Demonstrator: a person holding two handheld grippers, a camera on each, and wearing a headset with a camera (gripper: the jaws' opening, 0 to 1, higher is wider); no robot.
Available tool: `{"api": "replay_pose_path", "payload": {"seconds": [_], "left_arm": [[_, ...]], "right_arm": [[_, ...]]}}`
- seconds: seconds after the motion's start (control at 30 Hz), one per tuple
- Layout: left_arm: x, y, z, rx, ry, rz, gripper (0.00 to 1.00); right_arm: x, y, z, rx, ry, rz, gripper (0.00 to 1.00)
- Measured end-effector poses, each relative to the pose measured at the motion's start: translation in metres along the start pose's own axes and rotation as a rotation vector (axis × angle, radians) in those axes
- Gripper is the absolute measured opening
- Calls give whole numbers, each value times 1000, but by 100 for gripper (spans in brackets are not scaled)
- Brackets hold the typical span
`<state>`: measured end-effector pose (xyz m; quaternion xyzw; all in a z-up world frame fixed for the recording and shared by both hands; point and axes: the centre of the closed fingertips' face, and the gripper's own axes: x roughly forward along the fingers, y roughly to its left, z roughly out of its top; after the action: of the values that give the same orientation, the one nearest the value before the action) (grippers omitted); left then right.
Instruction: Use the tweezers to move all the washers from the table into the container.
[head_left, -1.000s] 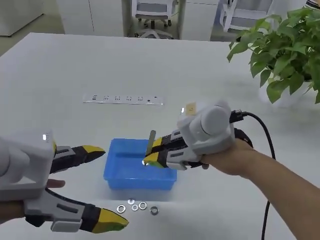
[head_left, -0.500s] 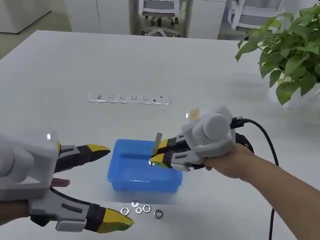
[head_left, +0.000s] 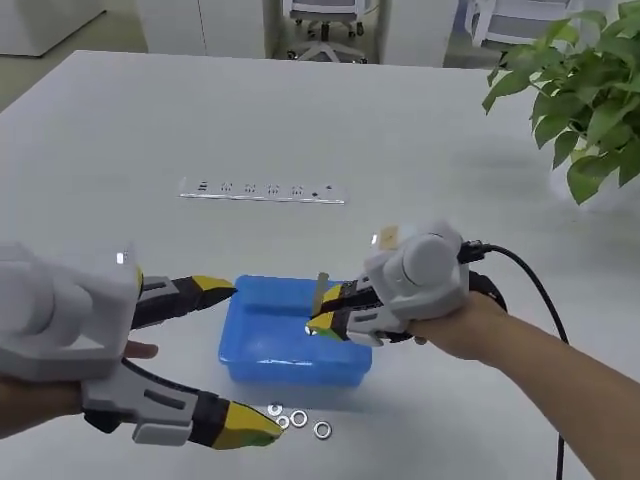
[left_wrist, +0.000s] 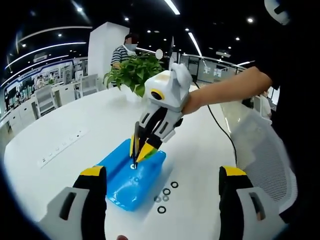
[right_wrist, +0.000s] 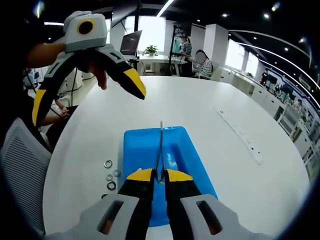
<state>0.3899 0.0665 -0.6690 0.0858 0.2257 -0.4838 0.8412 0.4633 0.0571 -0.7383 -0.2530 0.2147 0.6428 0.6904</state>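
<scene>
Right tongs are clenched on the tweezers, gripping them at mid-length; the tweezers' upper end rises above the jaws, and their tips point down into the blue container; whether a washer sits between the tips is too small to tell. In the right gripper view the right tongs hold the tweezers over the middle of the container. Left tongs are released, jaws spread wide; one jaw tip lies just beside the container's left rim, the other just in front of the container's front wall, beside the washers. Four washers lie in a loose cluster on the white counter, near the container's front wall and outside it; in the left gripper view the washers lie between the container and the viewer. A power strip lies well behind the container; a potted plant stands far to the container's right.
</scene>
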Motion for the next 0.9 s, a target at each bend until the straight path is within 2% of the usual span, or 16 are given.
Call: {"api": "replay_pose_path", "payload": {"seconds": [0.37,0.5,0.7,0.83,0.9], "left_arm": [[13,12,2,5,-2,-11,98],[20,18,3,13,-2,-12,94],[30,27,5,29,-1,-14,82],[37,34,5,36,5,-6,67],[40,39,5,39,6,5,63]], "right_arm": [[10,0,-13,5,31,19,9],[12,-1,-15,2,41,29,9],[15,0,-19,-3,52,39,9],[17,2,-23,-2,59,50,9],[18,4,-24,-6,65,54,9]]}}
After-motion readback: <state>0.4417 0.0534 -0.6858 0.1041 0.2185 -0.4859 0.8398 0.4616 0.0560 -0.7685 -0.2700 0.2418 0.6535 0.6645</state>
